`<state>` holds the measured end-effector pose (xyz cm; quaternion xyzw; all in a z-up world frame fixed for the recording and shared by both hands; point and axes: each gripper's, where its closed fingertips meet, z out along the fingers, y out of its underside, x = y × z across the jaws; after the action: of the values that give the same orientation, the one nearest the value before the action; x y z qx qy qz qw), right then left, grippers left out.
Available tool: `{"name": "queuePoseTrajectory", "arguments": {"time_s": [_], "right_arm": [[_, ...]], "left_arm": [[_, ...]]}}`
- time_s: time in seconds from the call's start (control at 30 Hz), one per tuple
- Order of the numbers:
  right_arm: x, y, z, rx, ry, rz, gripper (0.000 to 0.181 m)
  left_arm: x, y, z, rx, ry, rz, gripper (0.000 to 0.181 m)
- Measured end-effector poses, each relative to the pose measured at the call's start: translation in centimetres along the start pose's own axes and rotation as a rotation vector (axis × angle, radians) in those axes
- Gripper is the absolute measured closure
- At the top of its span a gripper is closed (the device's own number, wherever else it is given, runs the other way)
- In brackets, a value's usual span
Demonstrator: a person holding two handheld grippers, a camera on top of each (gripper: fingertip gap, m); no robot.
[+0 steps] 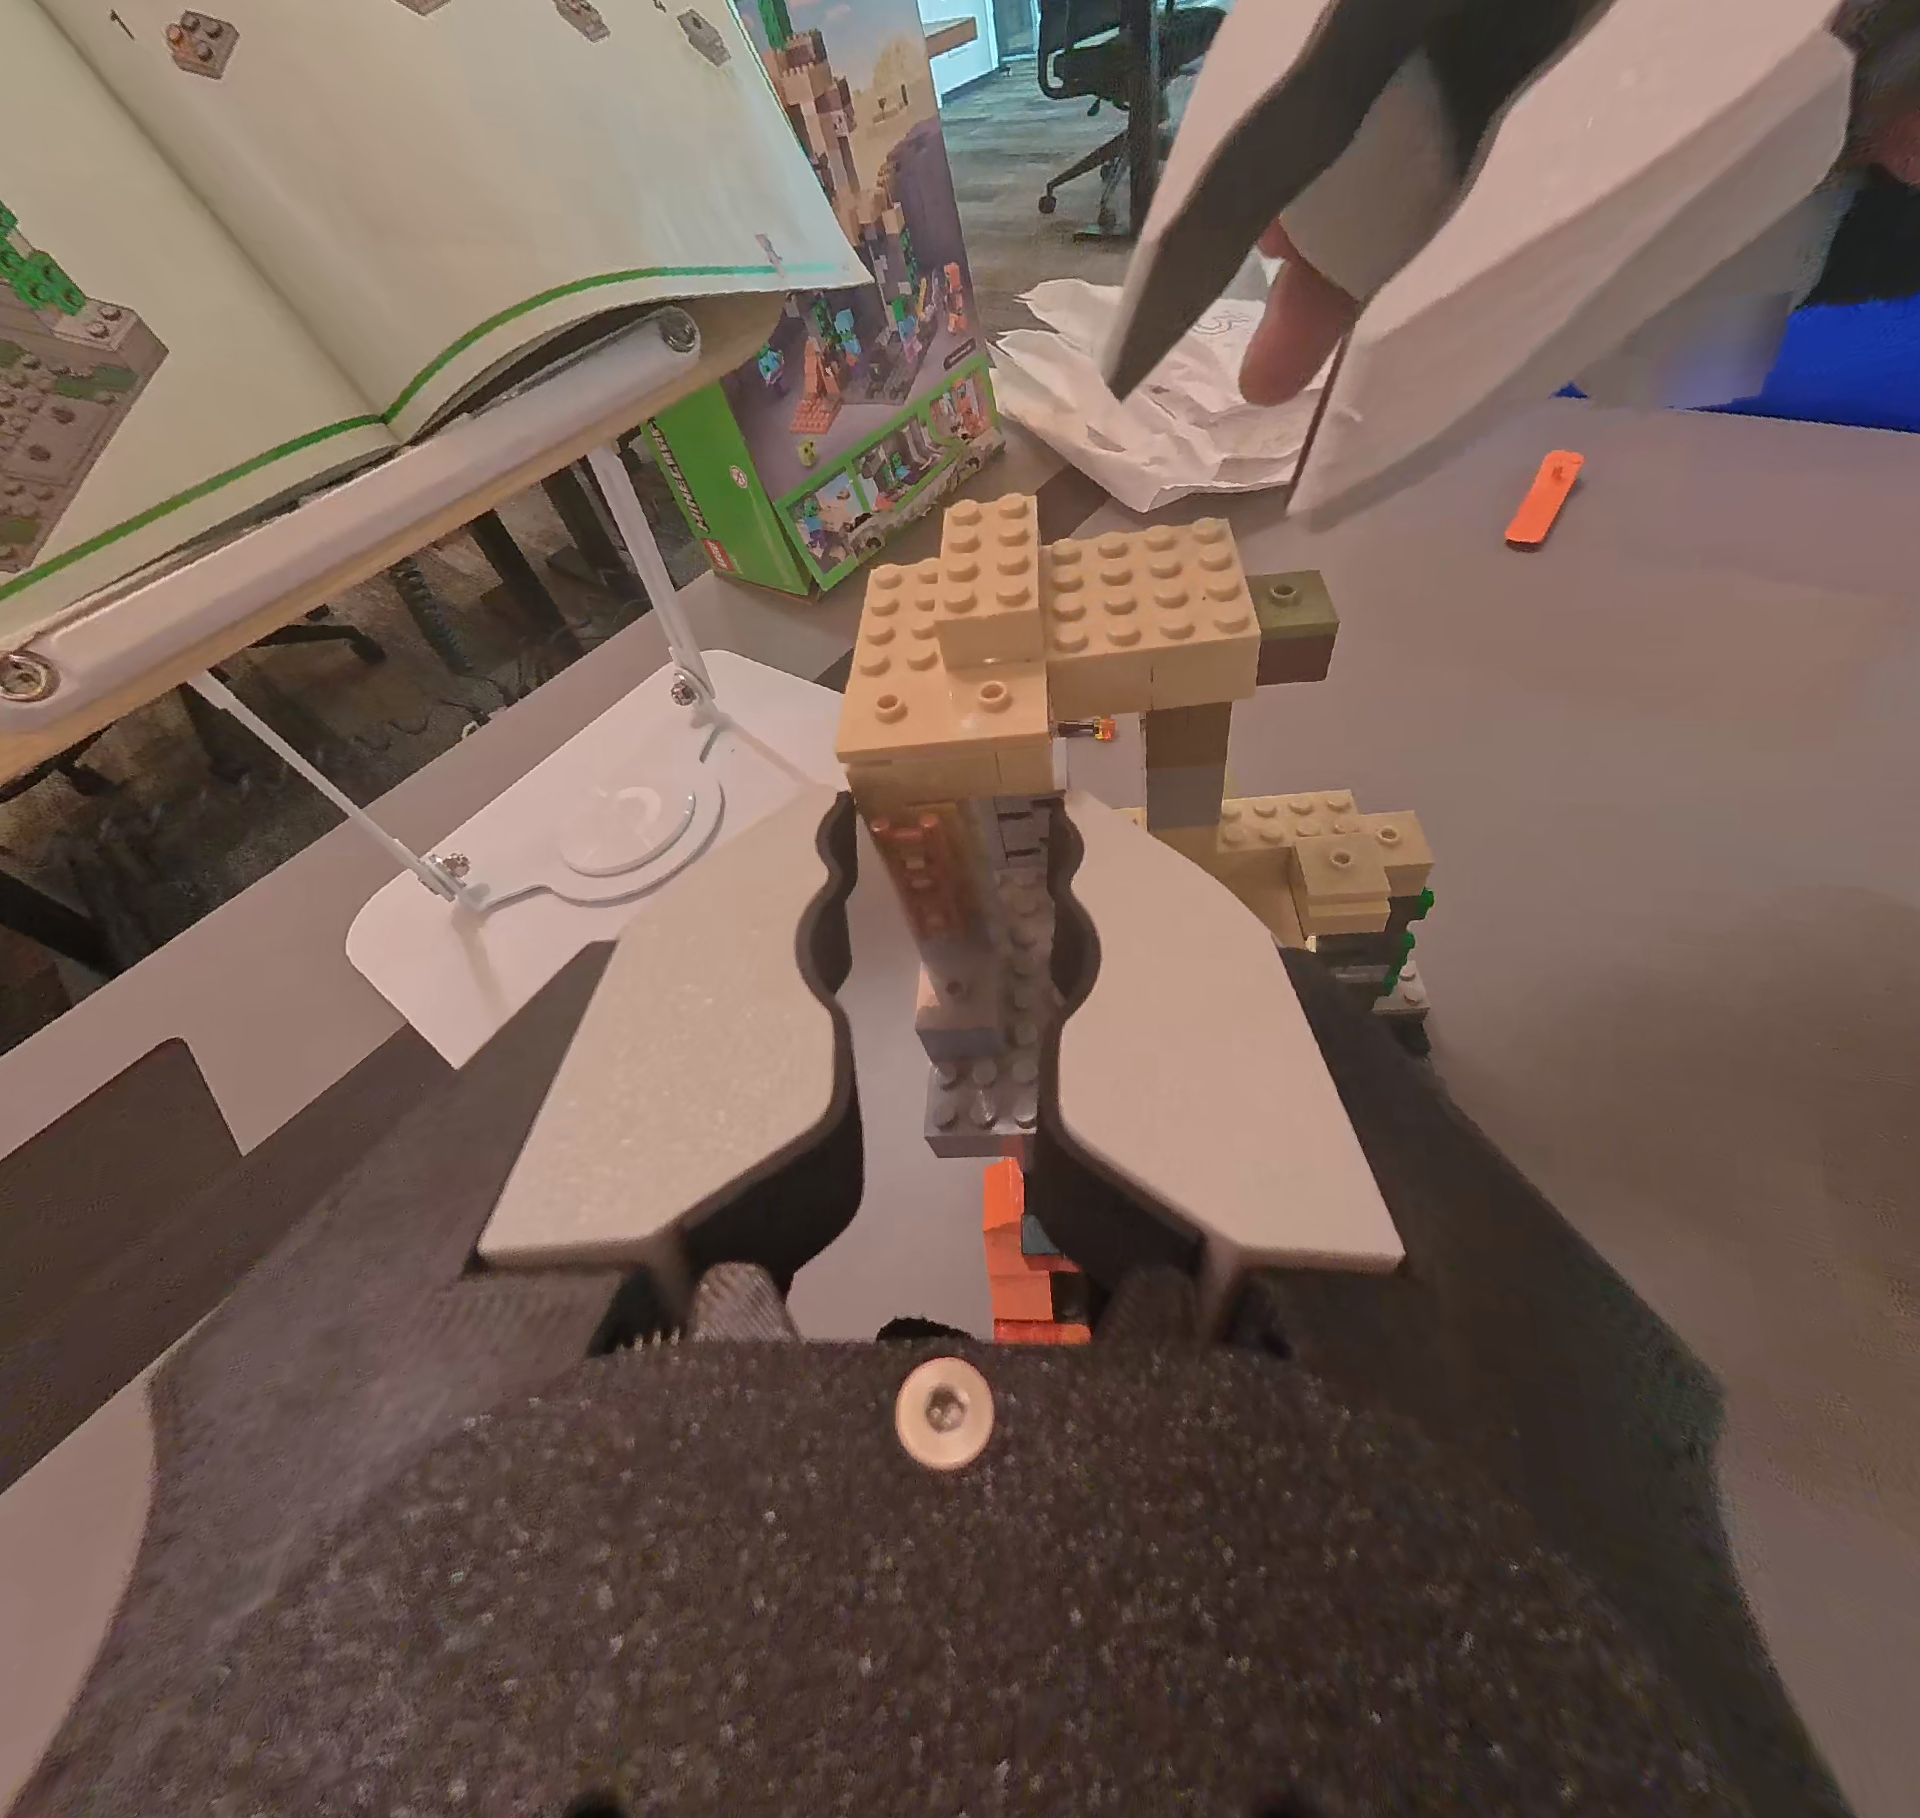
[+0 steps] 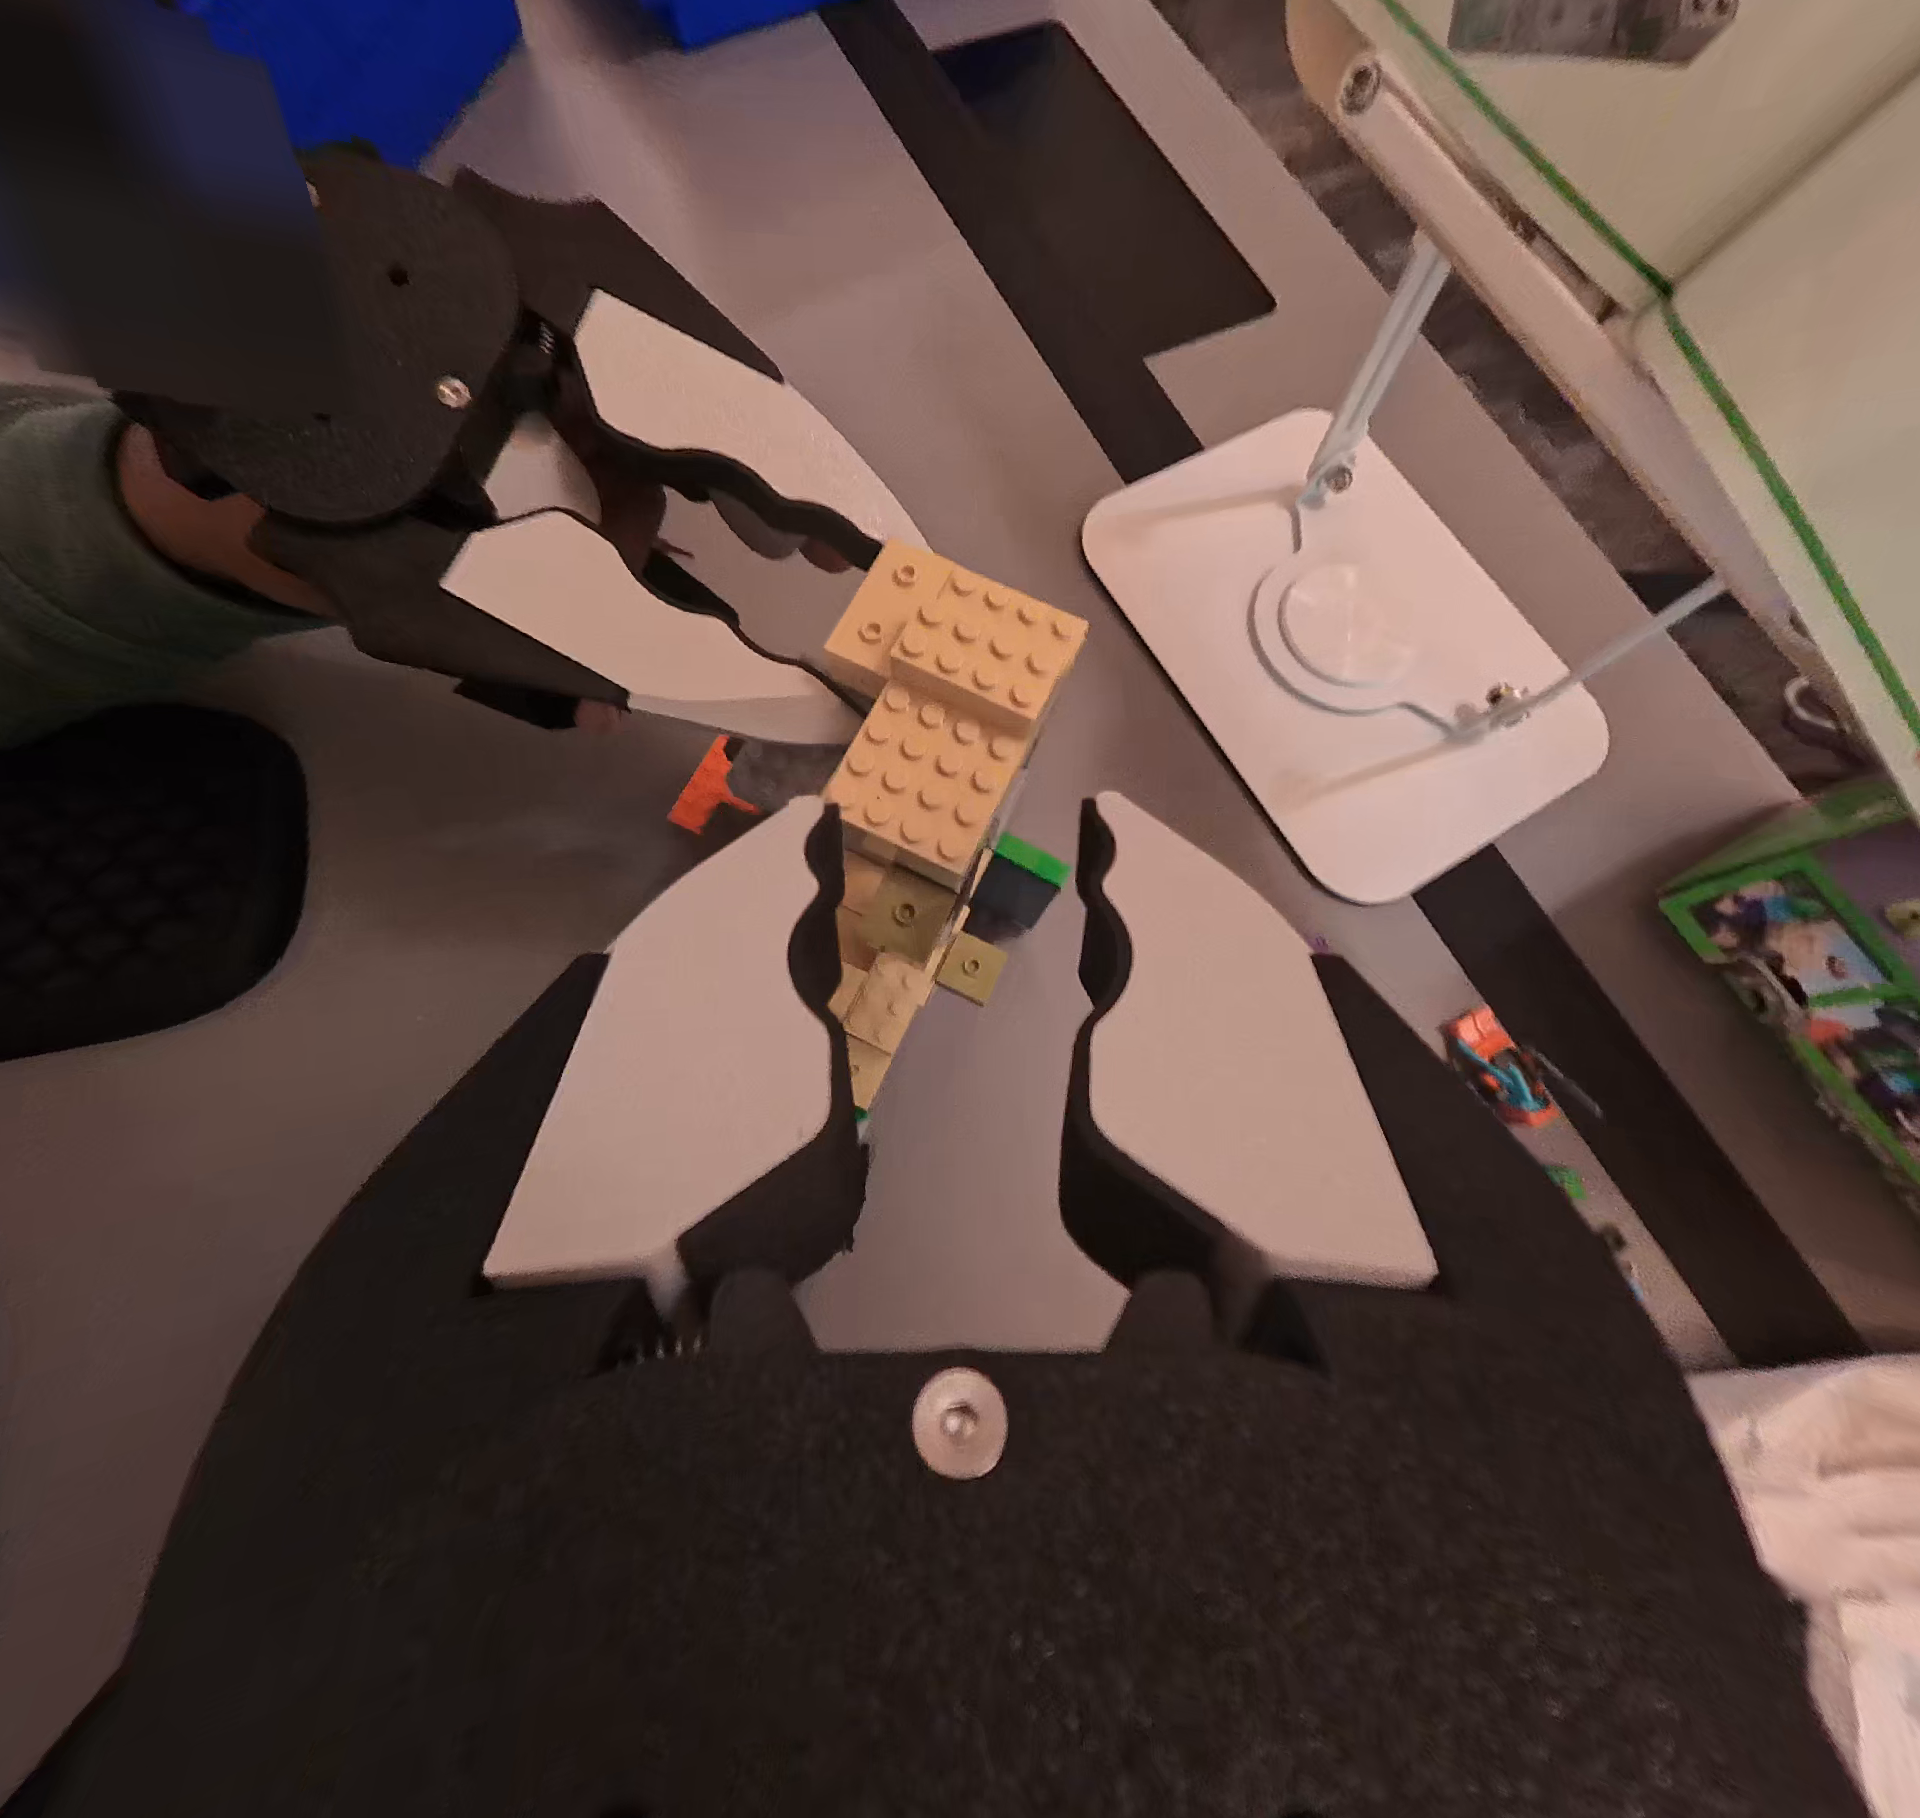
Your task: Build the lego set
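The lego build [image 1: 1049, 688] stands on the table [image 1: 1662, 833], with the box [image 1: 862, 314] behind it and the book stand [image 1: 582, 864] on its left.

Printed writing shows in three places, all taken from the white stand base [image 1: 582, 864]: the open instruction booklet [image 1: 416, 158] propped above it carries a row of small step numerals, each beside a drawing of a brick. The green set box [image 1: 862, 314] standing just behind the base bears large title lettering along its top edge and a small brand logo with more lettering down its near corner (in the right wrist view the box [image 2: 1808, 968] shows pictures only, nothing legible). Farther behind the base, beyond the box, the crumpled white paper [image 1: 1143, 418] has faint grey print too blurred to read.
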<state>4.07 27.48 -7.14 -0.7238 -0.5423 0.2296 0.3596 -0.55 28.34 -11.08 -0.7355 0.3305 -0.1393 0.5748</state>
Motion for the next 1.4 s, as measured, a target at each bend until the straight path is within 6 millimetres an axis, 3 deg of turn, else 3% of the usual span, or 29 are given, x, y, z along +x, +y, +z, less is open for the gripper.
{"name": "queuePoseTrajectory", "arguments": {"time_s": [0.27, 0.47, 0.8, 1.4], "right_arm": [[1.2, 0.8, 0.5, -0.056, -0.024, 0.089, 0.159], [0.9, 0.8, 0.9, -0.095, -0.123, 0.172, 0.16], [0.2, 0.9, 1.2, -0.136, -0.134, 0.124, 0.173], [0.1, 1.2, 1.3, -0.355, -0.101, 0.022, 0.177]], "left_arm": [[0.3, -0.4, -0.1, 0.023, 0.048, -0.085, 0.144], [0.1, -0.8, 0.1, 0.035, 0.05, -0.101, 0.146], [0.1, -0.8, 0.3, 0.035, 0.055, -0.11, 0.146], [0.1, -0.8, 0.3, 0.027, 0.054, -0.104, 0.146]]}}
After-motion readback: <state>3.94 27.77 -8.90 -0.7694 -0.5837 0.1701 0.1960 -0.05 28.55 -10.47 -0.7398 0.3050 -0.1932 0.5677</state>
